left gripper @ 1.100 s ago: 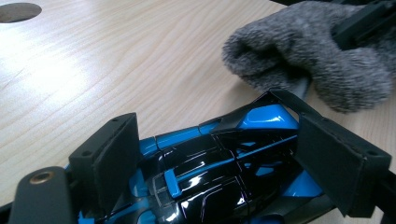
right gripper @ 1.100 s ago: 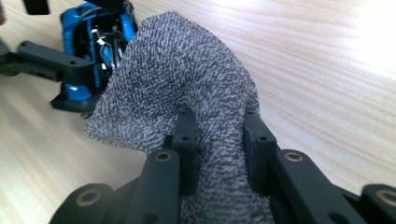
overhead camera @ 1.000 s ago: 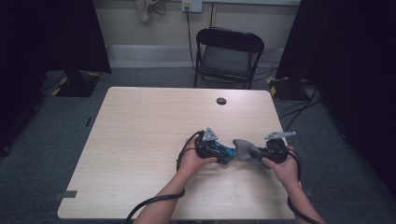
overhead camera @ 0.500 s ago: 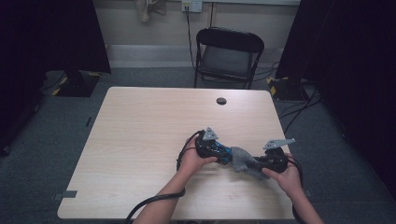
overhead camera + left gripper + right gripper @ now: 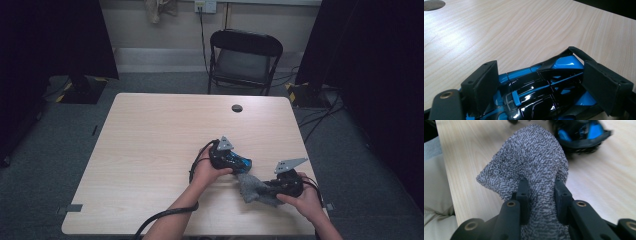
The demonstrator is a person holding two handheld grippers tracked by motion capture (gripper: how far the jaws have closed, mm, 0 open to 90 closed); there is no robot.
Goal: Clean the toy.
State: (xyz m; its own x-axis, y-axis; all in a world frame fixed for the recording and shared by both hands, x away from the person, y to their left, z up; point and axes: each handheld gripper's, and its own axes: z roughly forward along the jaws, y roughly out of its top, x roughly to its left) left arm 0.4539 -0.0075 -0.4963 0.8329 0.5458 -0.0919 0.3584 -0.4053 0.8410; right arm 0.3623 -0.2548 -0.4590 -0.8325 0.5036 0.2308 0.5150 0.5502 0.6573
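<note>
The left hand-held gripper (image 5: 239, 162) is clamped on the blue & black toy car (image 5: 541, 85) low over the surface (image 5: 150, 150), the right hand-held gripper (image 5: 265, 189) is pinching the grey cloth (image 5: 534, 162) right beside it, so it looks like wiping time w/ the next move rubbing the cloth over the car's shiny top.

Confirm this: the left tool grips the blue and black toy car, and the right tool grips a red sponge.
Wrong on one point. The right tool grips a grey cloth, not a red sponge, as the right gripper view shows. The left tool does grip the blue and black toy car.
</note>
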